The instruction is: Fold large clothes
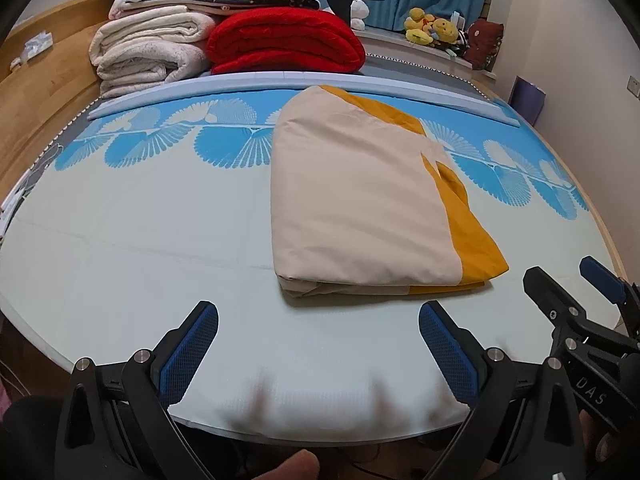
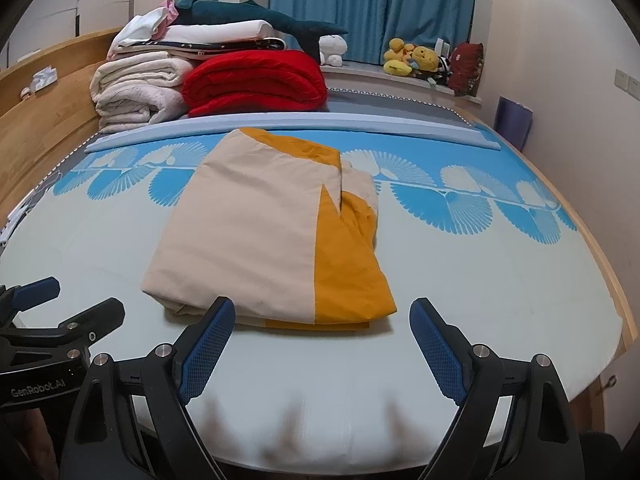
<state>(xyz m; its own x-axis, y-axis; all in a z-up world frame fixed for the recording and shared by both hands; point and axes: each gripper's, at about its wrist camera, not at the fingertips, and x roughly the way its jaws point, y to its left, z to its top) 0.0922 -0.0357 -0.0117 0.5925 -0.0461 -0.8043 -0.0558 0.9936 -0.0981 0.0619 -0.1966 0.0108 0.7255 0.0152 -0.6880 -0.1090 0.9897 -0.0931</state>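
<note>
A beige and mustard-yellow cloth lies folded into a thick rectangle on the bed, its near edge facing me; it also shows in the right wrist view. My left gripper is open and empty, low over the mattress just in front of the cloth's near left corner. My right gripper is open and empty, hovering at the cloth's near edge, its left finger overlapping the fold in view. The right gripper also shows at the right of the left wrist view, and the left gripper at the left of the right wrist view.
The bed has a pale sheet with a blue fan pattern band. Folded cream blankets, a red blanket and stacked bedding sit at the far side. Plush toys line the window ledge. A wooden headboard runs along the left.
</note>
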